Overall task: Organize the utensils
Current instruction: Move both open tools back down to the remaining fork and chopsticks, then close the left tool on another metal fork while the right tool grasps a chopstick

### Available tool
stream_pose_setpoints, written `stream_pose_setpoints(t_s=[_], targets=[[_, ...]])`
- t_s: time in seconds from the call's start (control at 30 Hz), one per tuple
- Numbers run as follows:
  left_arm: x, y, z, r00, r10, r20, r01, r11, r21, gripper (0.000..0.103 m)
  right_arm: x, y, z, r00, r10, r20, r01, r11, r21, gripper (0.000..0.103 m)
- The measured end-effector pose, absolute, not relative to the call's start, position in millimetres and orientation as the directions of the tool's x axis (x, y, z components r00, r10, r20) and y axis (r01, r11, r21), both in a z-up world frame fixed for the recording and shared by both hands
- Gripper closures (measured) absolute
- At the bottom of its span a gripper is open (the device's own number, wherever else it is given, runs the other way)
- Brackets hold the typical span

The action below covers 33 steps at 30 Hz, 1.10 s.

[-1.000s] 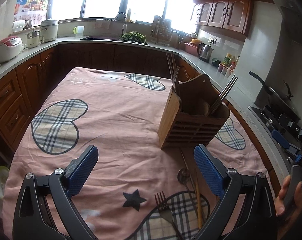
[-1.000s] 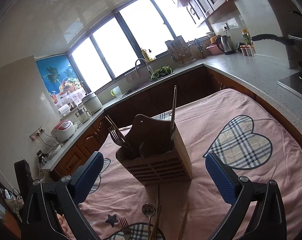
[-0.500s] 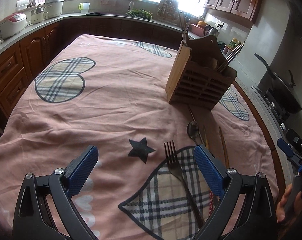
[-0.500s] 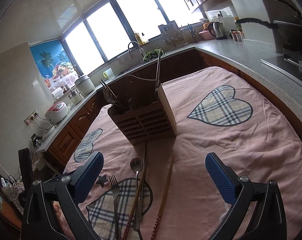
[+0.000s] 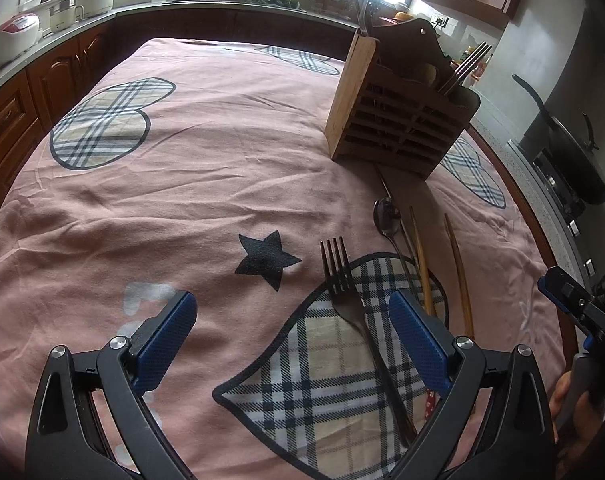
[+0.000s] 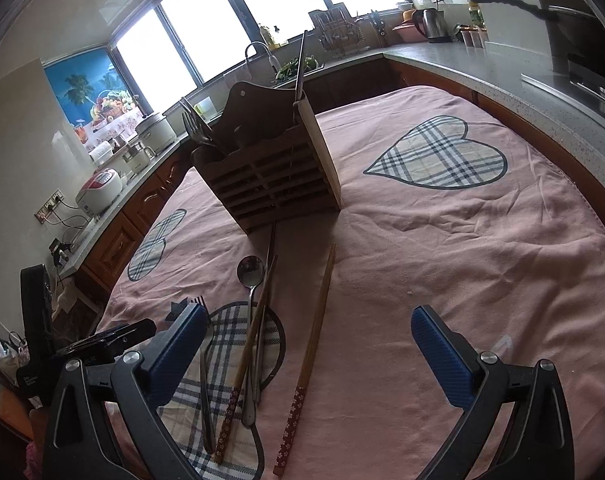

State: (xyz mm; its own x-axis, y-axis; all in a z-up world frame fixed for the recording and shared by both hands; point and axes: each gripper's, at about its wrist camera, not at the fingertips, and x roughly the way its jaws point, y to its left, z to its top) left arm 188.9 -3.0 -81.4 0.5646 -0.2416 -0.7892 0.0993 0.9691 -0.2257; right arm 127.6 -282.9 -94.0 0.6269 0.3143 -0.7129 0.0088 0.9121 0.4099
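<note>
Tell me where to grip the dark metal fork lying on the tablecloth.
Grip the dark metal fork mid-handle, from above with the open left gripper, one finger on each side: it lies flat, tines pointing away, its handle already between the fingers and apart from the spoon.

text: none legible | labels: none legible | numbers: none legible

Wooden slatted utensil holder (image 6: 270, 168) standing upright, forks and chopsticks sticking out. Fork (image 5: 352, 312), spoon (image 6: 251, 304), wooden chopsticks (image 6: 308, 360) lying loose on the cloth before it.
</note>
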Motion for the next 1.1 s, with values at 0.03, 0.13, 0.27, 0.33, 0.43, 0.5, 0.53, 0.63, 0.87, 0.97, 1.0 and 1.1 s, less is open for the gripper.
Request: stream_pose_setpoints(t_s=[0.03, 0.13, 0.27, 0.33, 0.43, 0.5, 0.53, 0.63, 0.87, 0.97, 1.0, 1.1], targets=[[191, -4, -82, 0.56, -0.24, -0.793, 0.101, 0.97, -0.222, 0.004, 130, -282, -97, 0.619, 0.309, -0.722, 0.012, 0.915, 0.402, 0.001], [196, -9, -85, 0.551, -0.236, -0.801, 0.109, 0.971, -0.211, 0.004, 135, -279, -103, 0.605, 0.296, -0.739, 0.016, 0.924, 0.383, 0.001], [203, -14, -88, 0.543, -0.233, -0.807, 0.121, 0.973, -0.199, 0.004, 143, -278, -109, 0.584, 0.292, -0.758, 0.018, 0.928, 0.372, 0.005], [207, -17, -90, 0.538, -0.237, -0.809, 0.13, 0.972, -0.198, 0.004, 149, -277, -113, 0.571, 0.287, -0.769, 0.022, 0.931, 0.364, 0.007], [214, -23, -94, 0.529, -0.242, -0.813, 0.145, 0.97, -0.195, 0.006, 158, -276, -120, 0.547, 0.29, -0.785, 0.025, 0.932, 0.361, 0.013], [219, -26, -97, 0.521, -0.246, -0.818, 0.151, 0.969, -0.195, 0.011, 164, -274, -125, 0.532, 0.296, -0.793, 0.023, 0.932, 0.363, 0.019], [222, -28, -99, 0.514, -0.253, -0.82, 0.155, 0.967, -0.202, 0.017, 167, -274, -127, 0.524, 0.296, -0.798, 0.02, 0.933, 0.359, 0.024], [228, -31, -104, 0.494, -0.275, -0.824, 0.165, 0.961, -0.222, 0.027, 179, -270, -133, 0.502, 0.303, -0.81, 0.015, 0.934, 0.358, 0.032], [238, -39, -107, 0.497, -0.276, -0.823, 0.177, 0.96, -0.216, 0.035, 206, -262, -145, 0.466, 0.296, -0.834, 0.004, 0.942, 0.336, 0.046], [241, -43, -108, 0.493, -0.28, -0.824, 0.188, 0.959, -0.213, 0.052, 216, -261, -150, 0.456, 0.288, -0.842, 0.005, 0.945, 0.326, 0.054], [242, -44, -109, 0.493, -0.277, -0.825, 0.191, 0.959, -0.207, 0.054, 219, -260, -152, 0.451, 0.283, -0.847, 0.008, 0.947, 0.32, 0.056], [243, -46, -110, 0.497, -0.272, -0.824, 0.197, 0.96, -0.199, 0.065, 228, -255, -157, 0.432, 0.262, -0.863, 0.004, 0.956, 0.293, 0.065]])
